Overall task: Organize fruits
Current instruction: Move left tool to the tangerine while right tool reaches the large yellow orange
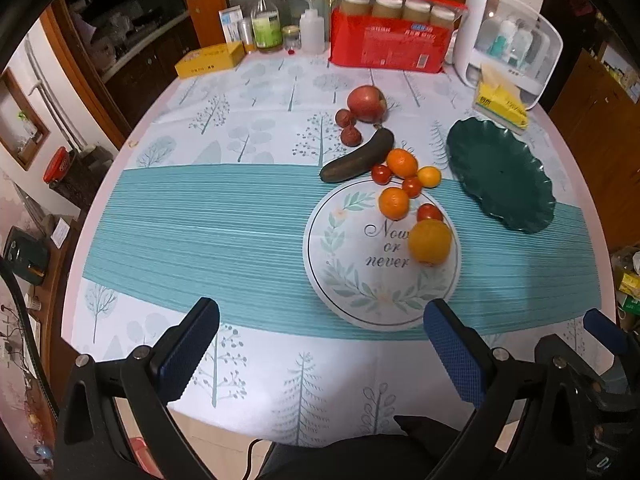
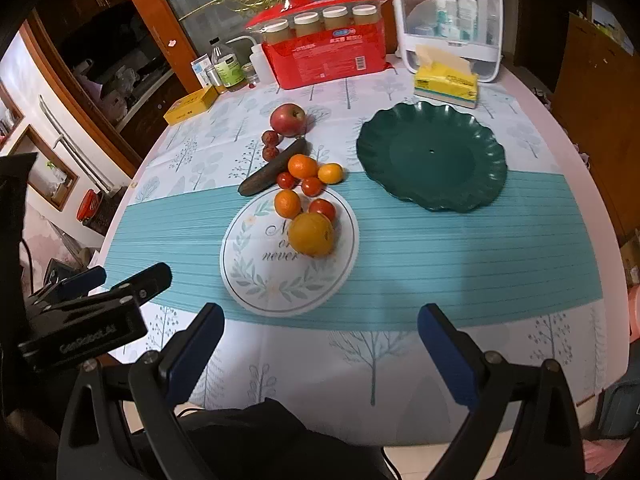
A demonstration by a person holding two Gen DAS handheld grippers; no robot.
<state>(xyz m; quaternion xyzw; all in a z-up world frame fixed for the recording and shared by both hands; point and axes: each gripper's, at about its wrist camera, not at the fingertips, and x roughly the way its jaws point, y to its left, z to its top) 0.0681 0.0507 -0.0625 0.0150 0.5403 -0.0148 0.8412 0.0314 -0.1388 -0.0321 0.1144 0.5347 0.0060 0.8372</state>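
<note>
Glossy green plate [image 2: 432, 156], matt printed tablecloth [image 2: 400, 248]

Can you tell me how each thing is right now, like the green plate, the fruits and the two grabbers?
green plate: empty, flat on the table
big orange: loose on the tablecloth's round print
apple: upright, stem up
cucumber: lying down
left gripper: open, holding nothing
right gripper: open, holding nothing

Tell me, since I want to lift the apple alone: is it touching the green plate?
Apart. The right wrist view shows the apple and the green plate separated by a wide strip of bare tablecloth.
</note>
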